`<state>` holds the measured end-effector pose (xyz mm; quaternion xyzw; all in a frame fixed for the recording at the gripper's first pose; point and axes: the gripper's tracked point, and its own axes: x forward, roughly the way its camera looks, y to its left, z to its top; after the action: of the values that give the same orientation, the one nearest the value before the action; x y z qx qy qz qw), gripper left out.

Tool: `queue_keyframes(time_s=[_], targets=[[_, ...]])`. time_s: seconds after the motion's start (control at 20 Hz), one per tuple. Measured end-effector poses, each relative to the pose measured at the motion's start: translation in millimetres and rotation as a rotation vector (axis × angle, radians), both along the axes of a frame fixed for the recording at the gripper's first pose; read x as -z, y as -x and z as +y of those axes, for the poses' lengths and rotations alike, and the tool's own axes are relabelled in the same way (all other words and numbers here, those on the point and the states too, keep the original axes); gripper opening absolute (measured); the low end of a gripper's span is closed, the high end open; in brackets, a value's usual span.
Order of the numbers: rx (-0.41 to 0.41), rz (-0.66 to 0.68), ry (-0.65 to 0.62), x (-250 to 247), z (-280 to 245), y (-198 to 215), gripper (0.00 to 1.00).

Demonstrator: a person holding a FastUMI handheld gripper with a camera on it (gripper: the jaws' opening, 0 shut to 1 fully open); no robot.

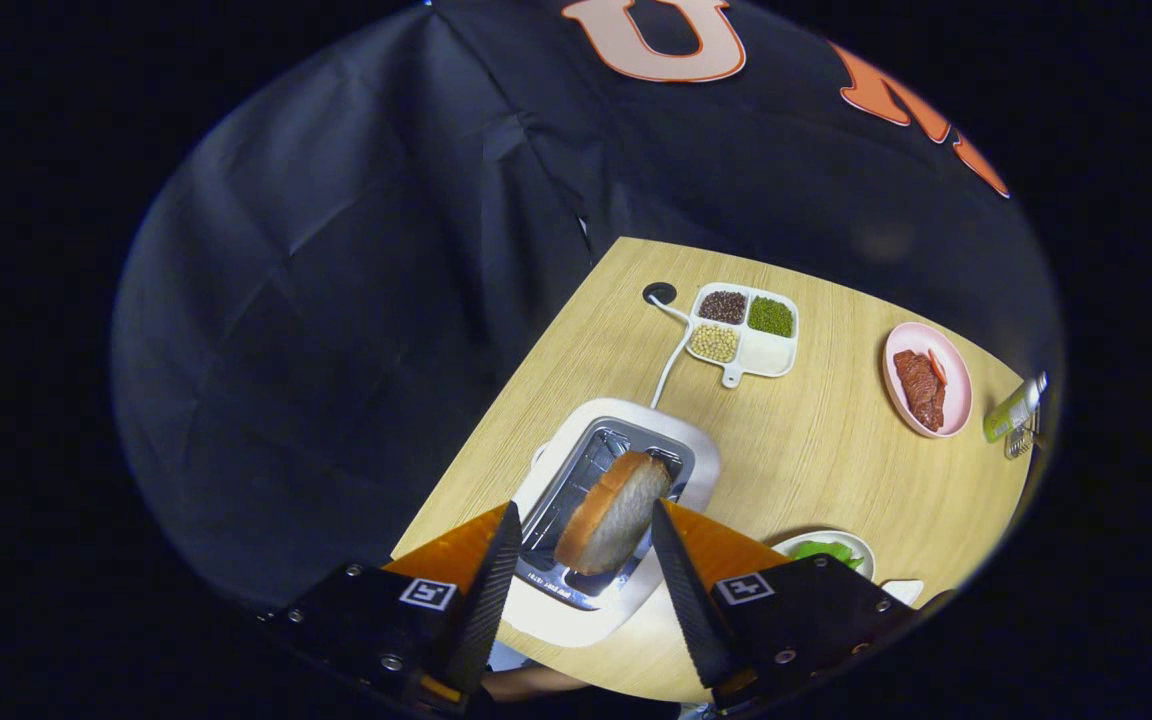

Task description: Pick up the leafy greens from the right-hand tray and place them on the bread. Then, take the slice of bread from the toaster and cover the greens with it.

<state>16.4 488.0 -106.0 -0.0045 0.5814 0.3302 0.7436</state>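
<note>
A white toaster (576, 615) with a metal-lined slot stands on the wooden table, right below my gripper (584, 508). A slice of bread (616, 512) with a brown crust sticks up tilted out of the slot, between my two fingertips. Its edge lies close against the right finger (681, 580), while a gap shows between it and the left finger (491, 580), so the gripper is open around it. Leafy greens (824, 549) lie on a white dish (861, 548) just beyond the right finger; whatever lies beneath them is hidden.
A white four-part dish (771, 355) with beans and seeds sits beyond the toaster, beside the white cable (673, 350) and its table hole (658, 293). A pink plate (956, 395) with meat and a green bottle (1014, 408) stand far right. The table edge runs along the left.
</note>
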Motion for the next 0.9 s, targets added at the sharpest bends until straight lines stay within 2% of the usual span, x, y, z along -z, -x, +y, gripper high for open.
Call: queue_keyframes(time_s=[0.2,0.35,0.65,0.75,0.9], targets=[[0.062,0.028,0.041,17,-1,-9,0.64],[0.097,0.043,0.033,23,-2,-13,0.42],[0.109,0.026,-0.018,15,-11,-14,0.14],[0.118,0.004,-0.052,4,-17,-19,0.10],[0.131,-0.026,-0.105,-17,-26,-19,0.08]])
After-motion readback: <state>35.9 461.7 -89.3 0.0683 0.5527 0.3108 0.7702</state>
